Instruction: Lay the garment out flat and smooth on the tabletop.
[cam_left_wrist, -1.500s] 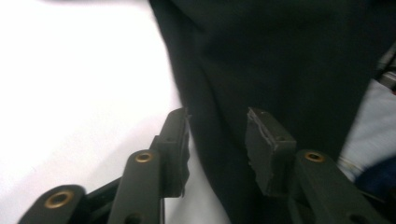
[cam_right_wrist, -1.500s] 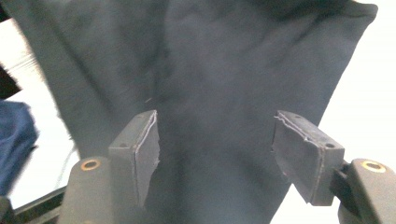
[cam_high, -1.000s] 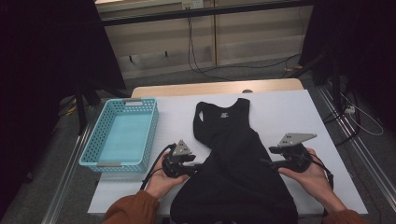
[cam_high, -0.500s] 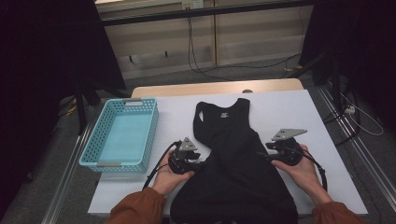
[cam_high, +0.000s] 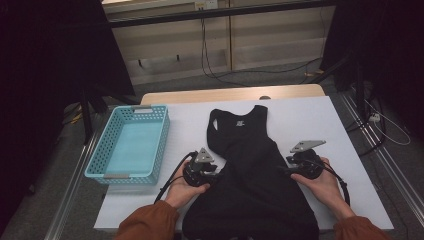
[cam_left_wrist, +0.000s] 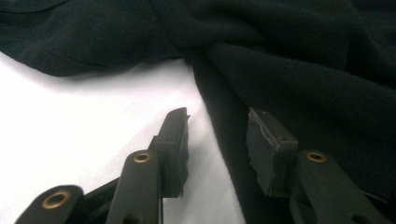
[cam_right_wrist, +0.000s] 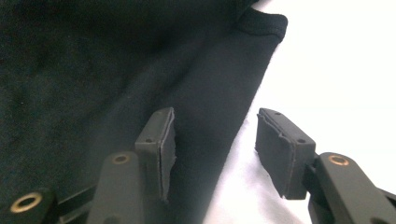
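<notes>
Tank top (cam_high: 248, 170), black, lies flat on the white table (cam_high: 310, 120), neck end away from the person, with a gripper at each side edge.

Left gripper (cam_left_wrist: 217, 140) sits at the top's left edge, jaws apart and straddling the hem, one pad over bare table and the other over cloth; right gripper (cam_right_wrist: 215, 140) does the same at the right edge, jaws also spread, nothing pinched. Both hands (cam_high: 182, 187) rest low on the table. A blue basket (cam_high: 95, 165) stands left of the top, well apart from it.
</notes>
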